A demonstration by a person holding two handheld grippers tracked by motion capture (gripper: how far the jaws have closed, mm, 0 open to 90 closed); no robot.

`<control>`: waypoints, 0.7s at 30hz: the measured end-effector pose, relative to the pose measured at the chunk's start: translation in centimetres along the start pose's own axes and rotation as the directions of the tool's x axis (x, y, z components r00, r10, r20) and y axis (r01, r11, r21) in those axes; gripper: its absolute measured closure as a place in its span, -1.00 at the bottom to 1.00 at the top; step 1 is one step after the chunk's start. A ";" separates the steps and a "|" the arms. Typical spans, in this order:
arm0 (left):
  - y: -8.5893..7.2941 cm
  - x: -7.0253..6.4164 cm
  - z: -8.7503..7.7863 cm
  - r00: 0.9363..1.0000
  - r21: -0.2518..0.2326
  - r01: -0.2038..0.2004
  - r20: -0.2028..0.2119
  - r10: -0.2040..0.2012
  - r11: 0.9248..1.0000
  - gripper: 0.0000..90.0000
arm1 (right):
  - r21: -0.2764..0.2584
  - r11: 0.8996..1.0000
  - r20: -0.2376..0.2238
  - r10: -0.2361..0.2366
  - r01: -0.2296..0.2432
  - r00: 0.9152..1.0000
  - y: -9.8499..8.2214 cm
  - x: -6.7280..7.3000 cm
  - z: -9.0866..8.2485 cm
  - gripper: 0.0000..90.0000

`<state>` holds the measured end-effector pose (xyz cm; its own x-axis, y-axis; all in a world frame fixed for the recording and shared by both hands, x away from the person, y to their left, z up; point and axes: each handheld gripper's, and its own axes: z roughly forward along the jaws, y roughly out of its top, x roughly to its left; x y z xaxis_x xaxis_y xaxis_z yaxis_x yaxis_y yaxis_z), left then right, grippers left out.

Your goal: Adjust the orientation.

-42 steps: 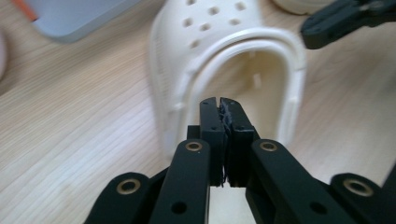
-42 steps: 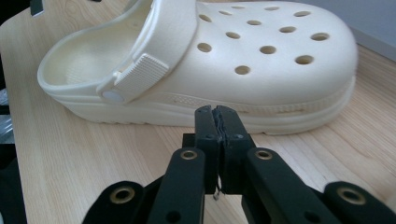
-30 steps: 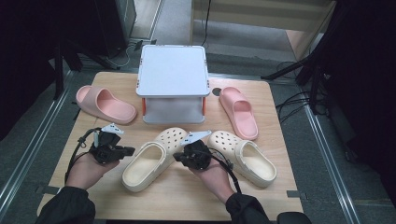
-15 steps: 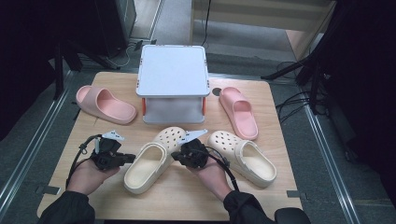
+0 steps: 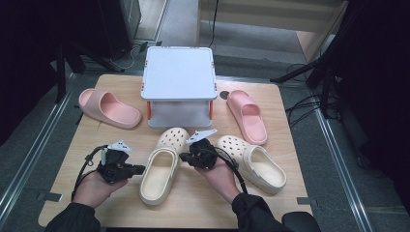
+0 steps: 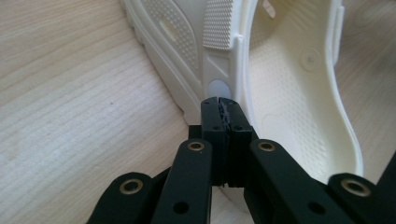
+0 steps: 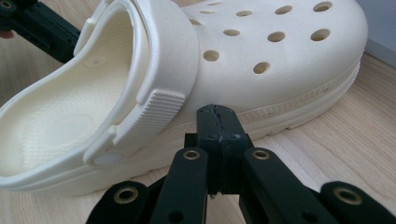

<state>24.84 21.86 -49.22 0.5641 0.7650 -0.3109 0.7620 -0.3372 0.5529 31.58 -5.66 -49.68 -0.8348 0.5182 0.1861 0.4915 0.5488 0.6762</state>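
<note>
A cream clog point(image 5: 162, 166) lies on the wooden table point(image 5: 290, 140) between my two grippers, toe toward the back. My left gripper point(image 5: 141, 169) is shut, and its tip point(image 6: 219, 101) touches the clog point(image 6: 289, 93) at the strap rivet on its side. From the other side my right gripper point(image 5: 183, 156) is also shut, its tip point(image 7: 217, 111) pressed against the clog's point(image 7: 280, 56) side just below the perforated upper. Neither holds anything between its jaws. A second cream clog point(image 5: 251, 159) lies to the right of my right hand.
A white two-level stand point(image 5: 179, 77) sits at the back middle of the table. One pink slide point(image 5: 109, 107) lies to its left and another point(image 5: 247, 116) to its right. Metal rails run along both table sides.
My left gripper has edged a little toward the clog's side. The right gripper and the clog stay about where they were.
</note>
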 end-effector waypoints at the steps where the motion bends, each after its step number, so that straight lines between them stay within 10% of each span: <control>1: 0.0 0.0 0.0 1.000 -0.002 0.005 0.014 -0.005 1.000 0.99 | -0.001 1.000 0.003 -0.001 0.001 1.000 0.0 0.0 0.0 1.00; 11: 0.2 -1.1 0.2 0.998 -0.006 -0.028 0.051 0.028 1.000 0.97 | -0.012 1.000 0.023 0.009 -0.009 1.000 0.4 -0.9 0.2 0.96; 21: 0.7 0.3 -1.2 0.999 -0.064 -0.019 0.030 0.021 0.998 0.39 | -0.032 0.999 -0.009 -0.005 0.004 1.000 0.2 -1.2 -1.2 0.62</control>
<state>25.14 22.52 -47.98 0.5895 0.7406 -0.3225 0.7292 -0.3161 0.6069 32.40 -6.99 -48.98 -0.8392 0.5098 0.1893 0.4796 0.5298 0.6995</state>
